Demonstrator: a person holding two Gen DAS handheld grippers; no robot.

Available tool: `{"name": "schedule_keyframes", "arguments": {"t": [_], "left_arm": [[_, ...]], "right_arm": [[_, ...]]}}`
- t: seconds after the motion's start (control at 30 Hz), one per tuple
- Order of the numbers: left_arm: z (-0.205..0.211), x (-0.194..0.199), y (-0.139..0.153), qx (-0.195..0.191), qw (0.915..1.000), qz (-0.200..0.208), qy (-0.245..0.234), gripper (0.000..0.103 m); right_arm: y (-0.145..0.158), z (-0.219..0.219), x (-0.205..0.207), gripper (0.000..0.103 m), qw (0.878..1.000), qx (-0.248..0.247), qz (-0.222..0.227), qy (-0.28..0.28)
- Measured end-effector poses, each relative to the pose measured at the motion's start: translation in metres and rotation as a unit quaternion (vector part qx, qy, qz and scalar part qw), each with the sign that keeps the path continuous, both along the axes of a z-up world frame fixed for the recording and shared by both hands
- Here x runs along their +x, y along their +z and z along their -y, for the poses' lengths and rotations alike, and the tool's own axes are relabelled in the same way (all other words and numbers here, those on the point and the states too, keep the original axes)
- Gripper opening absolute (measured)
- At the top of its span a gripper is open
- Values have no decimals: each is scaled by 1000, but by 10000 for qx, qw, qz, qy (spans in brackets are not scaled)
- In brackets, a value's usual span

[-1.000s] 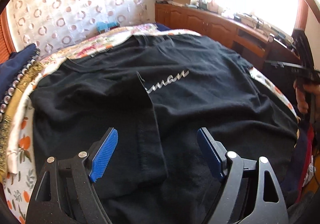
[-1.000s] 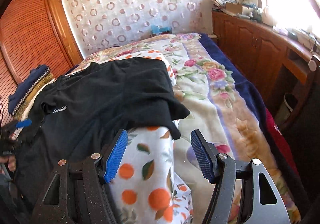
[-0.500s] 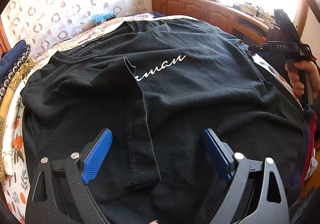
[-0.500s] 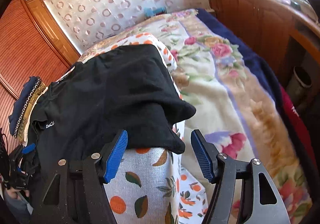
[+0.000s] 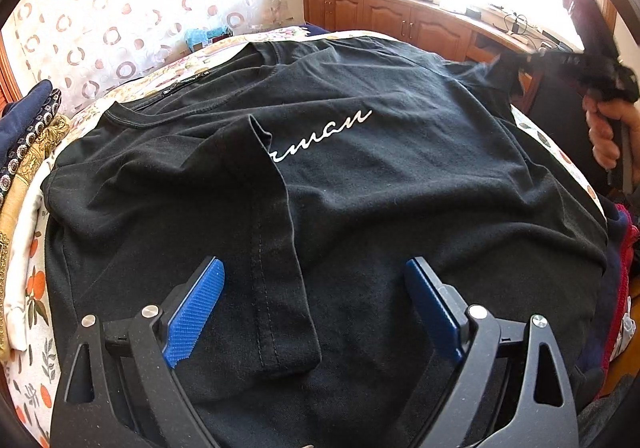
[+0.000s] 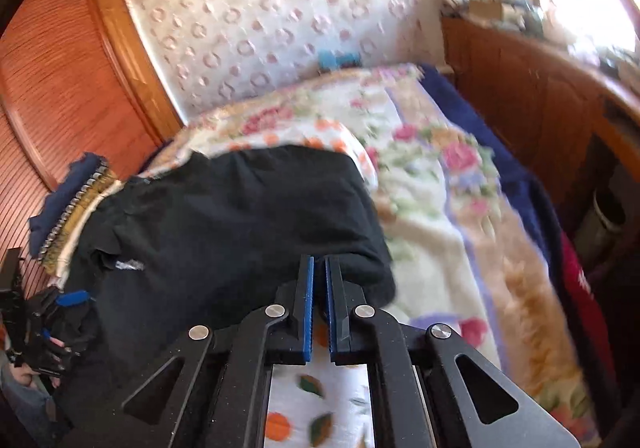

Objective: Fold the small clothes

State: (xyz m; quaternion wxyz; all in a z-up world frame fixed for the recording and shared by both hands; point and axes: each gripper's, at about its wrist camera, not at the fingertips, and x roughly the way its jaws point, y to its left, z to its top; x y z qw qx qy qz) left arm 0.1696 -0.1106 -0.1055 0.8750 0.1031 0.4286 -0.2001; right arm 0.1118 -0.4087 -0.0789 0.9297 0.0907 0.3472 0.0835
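Bedroom, floral bedspread (image 6: 424, 207) with a black T-shirt (image 5: 360, 187) spread flat on it, one sleeve (image 5: 276, 248) already folded in. Left gripper (image 5: 312, 308) hovers over that sleeve, jaws wide, nothing held; right gripper (image 6: 318, 308) is clamped on the shirt's other sleeve. Risk: thin pinch near the hem, fabric may slip out on the lift, or drag the body and undo the folded sleeve.

Each gripper is a matte black, speckled frame of linked arms with triangular cut-outs and round silver pivot screws. The left gripper (image 5: 314, 304) carries two long fingers faced with ridged bright-blue pads (image 5: 195, 314), and the right gripper (image 6: 320, 288) has the same blue-faced fingers. In the left wrist view the person's hand (image 5: 608, 131) is bare, on a black pistol-style handle.
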Motion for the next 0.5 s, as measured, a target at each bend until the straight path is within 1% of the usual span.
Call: {"name": "schedule_keyframes", "arguments": {"t": [0.07,0.13,0.2,0.27,0.37,0.43,0.5], "left_arm": [[0,0,0,7,10000,3,0,92],[1,0,0,19,10000,8,2,92],[1,0,0,16,10000,5,9,92],[1,0,0,17,10000,6,10,92],[1,0,0,11,10000,2,10,92],[1,0,0,18,10000,8,8,92],[0,-2,1,43,10000,31,41,92]], "right_arm": [[14,-17,-8,5,9995,-64,202,222],[21,-39,-19,5,9977,-122,308,599],[20,-66,-30,5,9940,-195,254,1050],[10,-83,-36,6,9909,-345,56,1303],[-6,-88,-40,23,9883,-539,-192,1415],[-6,-77,-40,47,9910,-604,-91,1190],[-3,-55,-39,56,9956,-335,25,877]]}}
